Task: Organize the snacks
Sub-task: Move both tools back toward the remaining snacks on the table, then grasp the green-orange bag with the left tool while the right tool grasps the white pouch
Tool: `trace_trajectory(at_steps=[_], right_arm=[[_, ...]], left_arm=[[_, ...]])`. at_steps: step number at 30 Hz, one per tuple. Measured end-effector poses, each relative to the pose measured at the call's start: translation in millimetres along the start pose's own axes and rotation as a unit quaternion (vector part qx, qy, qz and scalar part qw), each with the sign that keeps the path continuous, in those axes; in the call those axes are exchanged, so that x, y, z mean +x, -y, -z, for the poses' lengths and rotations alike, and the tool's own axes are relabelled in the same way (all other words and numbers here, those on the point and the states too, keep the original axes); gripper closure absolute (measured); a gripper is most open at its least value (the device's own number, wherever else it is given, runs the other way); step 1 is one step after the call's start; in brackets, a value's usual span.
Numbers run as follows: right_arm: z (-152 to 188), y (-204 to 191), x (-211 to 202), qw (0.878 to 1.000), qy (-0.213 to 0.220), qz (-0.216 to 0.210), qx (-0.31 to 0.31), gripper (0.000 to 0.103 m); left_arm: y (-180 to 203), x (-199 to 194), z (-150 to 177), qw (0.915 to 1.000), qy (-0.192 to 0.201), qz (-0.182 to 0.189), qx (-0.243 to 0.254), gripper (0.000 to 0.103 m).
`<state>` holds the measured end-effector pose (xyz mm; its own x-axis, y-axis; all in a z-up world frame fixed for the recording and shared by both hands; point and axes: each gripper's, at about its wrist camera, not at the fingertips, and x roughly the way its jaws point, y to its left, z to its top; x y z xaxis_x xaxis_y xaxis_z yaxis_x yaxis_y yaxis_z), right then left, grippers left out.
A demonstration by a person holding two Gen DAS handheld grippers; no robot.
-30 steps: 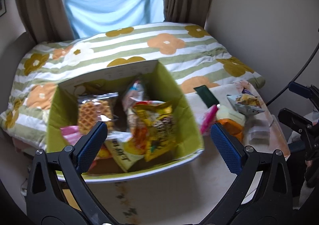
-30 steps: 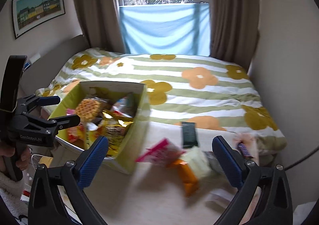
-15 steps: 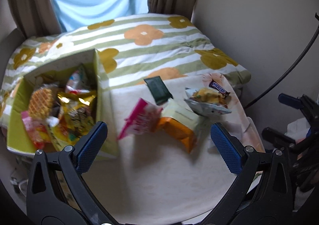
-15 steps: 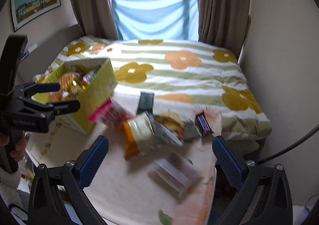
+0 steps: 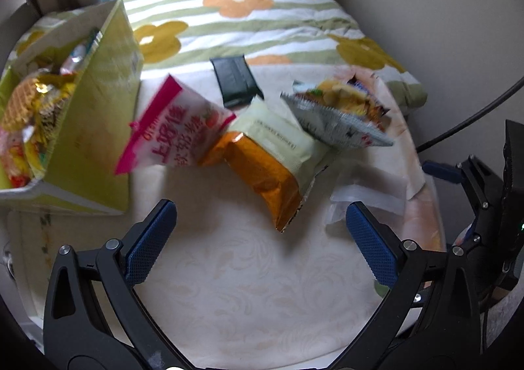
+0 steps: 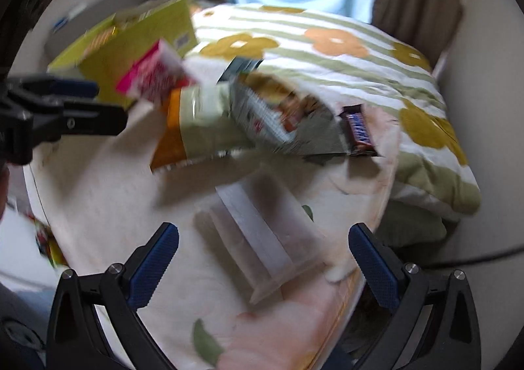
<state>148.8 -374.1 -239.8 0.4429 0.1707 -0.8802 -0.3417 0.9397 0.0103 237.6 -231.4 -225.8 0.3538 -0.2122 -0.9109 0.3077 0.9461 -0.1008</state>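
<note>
Ahead, snack packets (image 5: 262,153), left tongs (image 5: 258,229) spread

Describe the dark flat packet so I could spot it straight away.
Start at the tall green cardboard box of snacks. On the cream tablecloth beside it lies a snack heap; the dark green flat packet sits behind it, nearest the flowered bedspread, the only dark, unprinted wrapper.

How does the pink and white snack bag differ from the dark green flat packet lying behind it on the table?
The pink and white snack bag looks puffy and bright, with large pink printed characters; the dark green flat packet is thin, plain and dark. The pink bag is bigger and leans tilted over the orange and pale green bag, while the green packet lies flat on the cloth, nearer the bed. Both are still outside the yellow-green cardboard box.
</note>
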Motion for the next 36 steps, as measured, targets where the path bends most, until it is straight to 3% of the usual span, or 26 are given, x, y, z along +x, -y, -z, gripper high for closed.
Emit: trace_trajectory(at_steps=[7, 11, 17, 19, 21, 36], right_arm=[[2, -2, 33, 0.998, -0.02, 0.0, -0.063, 0.0], [6, -4, 40, 0.997, -0.027, 0.001, -0.077, 0.009], [6, -5, 47, 0.996, -0.031, 0.0, -0.088, 0.012], [5, -7, 49, 0.995, -0.033, -0.003, -0.092, 0.023], [5, -7, 51, 0.995, -0.037, -0.004, -0.096, 0.028], [6, -19, 44, 0.993, -0.05, -0.022, -0.106, 0.036]], left_arm=[[7, 34, -2, 0.9996, -0.019, 0.011, -0.017, 0.0], [12, 45, -9, 0.9994, -0.021, 0.016, -0.022, 0.0], [11, 54, -20, 0.9992, -0.025, 0.012, -0.029, 0.0], [8, 58, -25, 0.9989, -0.026, 0.003, -0.038, 0.0], [5, 58, -28, 0.9987, -0.022, -0.005, -0.046, 0.0], [-4, 72, -57, 0.9958, -0.019, -0.038, -0.081, 0.0]])
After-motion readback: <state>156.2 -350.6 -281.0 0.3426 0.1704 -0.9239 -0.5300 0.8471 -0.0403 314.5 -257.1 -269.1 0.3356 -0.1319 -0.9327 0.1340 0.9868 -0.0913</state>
